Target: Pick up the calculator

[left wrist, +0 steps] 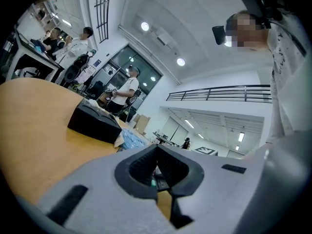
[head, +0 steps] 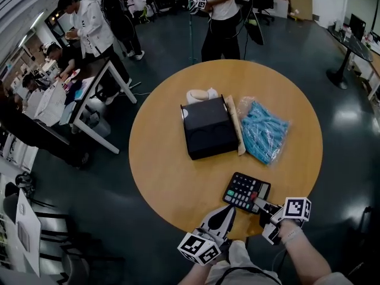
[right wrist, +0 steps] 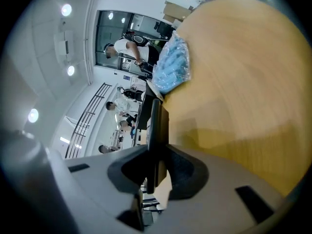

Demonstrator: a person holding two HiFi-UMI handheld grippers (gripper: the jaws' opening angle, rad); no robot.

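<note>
While the calculator (head: pixel 246 191) is close to the near edge of the bench (head: pixel 172 183), bare wood to its left, right tool (head: pixel 259 205) clamped on its corner, tilted down, left tool (head: pixel 228 211) closed, empty, level.

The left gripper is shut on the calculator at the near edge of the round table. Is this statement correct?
No. It is the right gripper that is shut on the calculator at the near edge of the round table. The right gripper view shows the calculator's edge clamped between its pads.
</note>
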